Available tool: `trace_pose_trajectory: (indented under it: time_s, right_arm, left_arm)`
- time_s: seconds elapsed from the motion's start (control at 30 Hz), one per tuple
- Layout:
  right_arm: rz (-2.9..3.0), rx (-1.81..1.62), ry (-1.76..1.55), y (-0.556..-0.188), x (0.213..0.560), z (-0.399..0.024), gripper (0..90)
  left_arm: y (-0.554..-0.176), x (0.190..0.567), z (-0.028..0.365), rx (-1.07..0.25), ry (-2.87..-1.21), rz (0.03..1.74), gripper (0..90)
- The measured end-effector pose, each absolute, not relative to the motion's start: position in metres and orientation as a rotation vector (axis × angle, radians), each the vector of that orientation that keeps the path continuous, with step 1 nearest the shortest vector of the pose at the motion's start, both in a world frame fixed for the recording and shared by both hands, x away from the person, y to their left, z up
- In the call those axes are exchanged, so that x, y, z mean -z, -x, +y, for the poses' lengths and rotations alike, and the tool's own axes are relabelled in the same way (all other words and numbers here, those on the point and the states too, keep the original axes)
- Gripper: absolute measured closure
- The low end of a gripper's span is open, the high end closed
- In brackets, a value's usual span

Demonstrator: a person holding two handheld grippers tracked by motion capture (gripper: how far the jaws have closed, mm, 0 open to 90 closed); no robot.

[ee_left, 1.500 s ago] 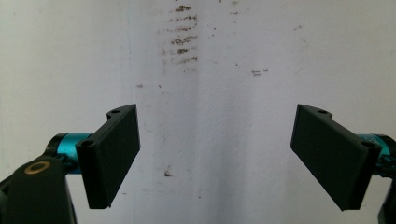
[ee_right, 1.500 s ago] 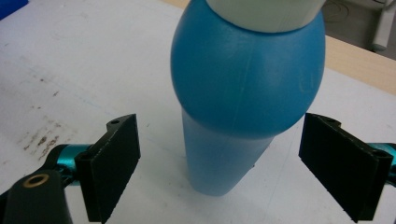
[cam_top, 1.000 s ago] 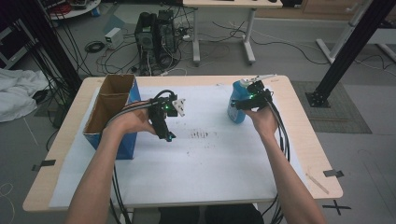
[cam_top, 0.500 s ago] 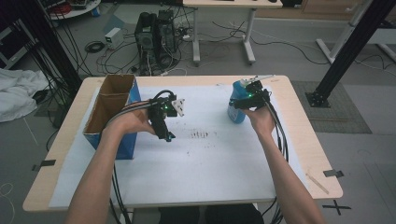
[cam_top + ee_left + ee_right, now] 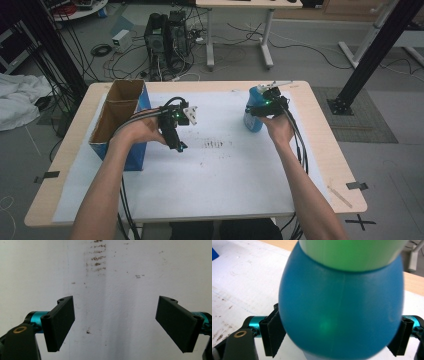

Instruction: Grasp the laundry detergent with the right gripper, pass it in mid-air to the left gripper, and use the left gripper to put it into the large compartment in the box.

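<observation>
Cardboard box (image 5: 120, 117) at table's left edge, open-topped (likely the destination). Just right of box: left gripper (image 5: 176, 142), jaws wide, empty, waiting over the sheet. Well right of box: right gripper (image 5: 334, 340), jaws just been closing, flanking blue bottle (image 5: 254, 112), contact unclear.

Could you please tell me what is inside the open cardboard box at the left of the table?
The high view shows only bare brown inner walls of the cardboard box. Its bottom is hidden by the near wall, so any contents cannot be seen.
</observation>
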State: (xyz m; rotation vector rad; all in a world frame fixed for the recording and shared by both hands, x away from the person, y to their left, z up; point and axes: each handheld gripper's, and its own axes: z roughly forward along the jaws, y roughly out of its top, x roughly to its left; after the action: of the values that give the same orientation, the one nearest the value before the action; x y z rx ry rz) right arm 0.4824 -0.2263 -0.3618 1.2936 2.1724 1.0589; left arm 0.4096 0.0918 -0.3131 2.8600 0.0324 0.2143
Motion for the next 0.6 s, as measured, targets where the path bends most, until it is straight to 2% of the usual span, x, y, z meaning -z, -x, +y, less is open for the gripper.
trace_pose_trajectory:
  time_s: [0.17,0.5,0.6]
  right_arm:
    - [2.182,-1.069,-1.294,-0.4827,0.3636,-0.2261,20.5]
    - [2.179,-1.065,-1.305,-0.483,0.3653,-0.2244,21.0]
    - [2.173,-1.064,-1.274,-0.4829,0.3655,-0.2255,25.3]
  left_arm:
    - [-0.4093,0.3139,0.0922,-0.213,-2.855,0.038,15.8]
    - [-0.4091,0.314,0.0936,-0.213,-2.858,0.039,15.8]
    - [-0.4089,0.3142,0.0935,-0.212,-2.855,0.042,15.8]
